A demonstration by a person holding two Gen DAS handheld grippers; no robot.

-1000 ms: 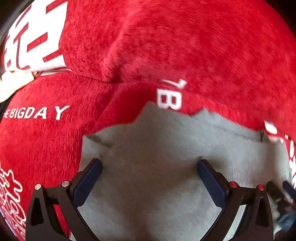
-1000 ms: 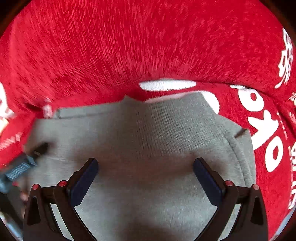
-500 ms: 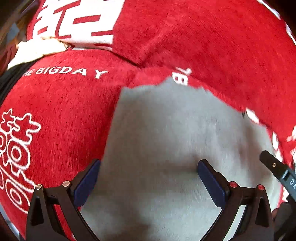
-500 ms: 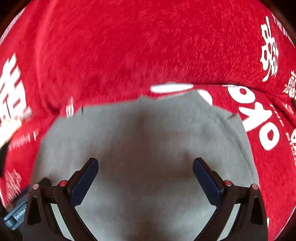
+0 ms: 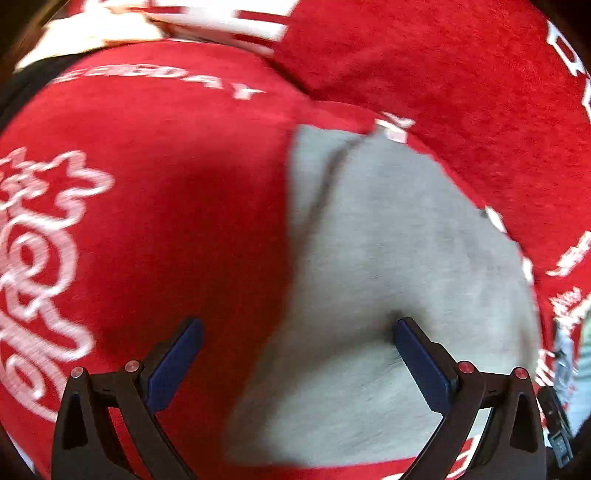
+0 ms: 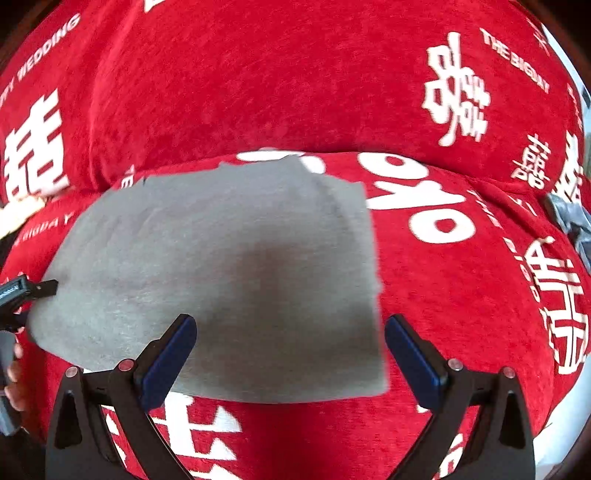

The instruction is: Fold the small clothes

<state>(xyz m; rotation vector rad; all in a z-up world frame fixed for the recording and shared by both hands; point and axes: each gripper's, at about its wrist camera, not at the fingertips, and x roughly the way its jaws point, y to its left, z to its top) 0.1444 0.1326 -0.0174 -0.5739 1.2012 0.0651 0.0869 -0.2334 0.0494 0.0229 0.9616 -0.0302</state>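
Observation:
A small grey knit garment (image 6: 221, 277) lies folded flat on a red cushion seat with white lettering (image 6: 461, 295). In the right wrist view my right gripper (image 6: 290, 336) hovers open over the garment's near right part, with nothing between its blue pads. The left gripper's tip (image 6: 40, 288) shows at the garment's left edge there. In the left wrist view the same grey garment (image 5: 388, 277) fills the right half, and my left gripper (image 5: 295, 343) stands open above its left edge, holding nothing. Both views are motion blurred.
A red backrest cushion (image 6: 277, 81) with white characters rises behind the seat. A grey cloth (image 6: 569, 218) lies at the far right. A cream fabric (image 5: 92, 33) shows at the left view's upper left. Part of a hand (image 6: 13, 373) appears at the left edge.
Both grippers have pulled back and apart from the garment, left going left and right going right. More red cushion now shows around the flat grey garment.

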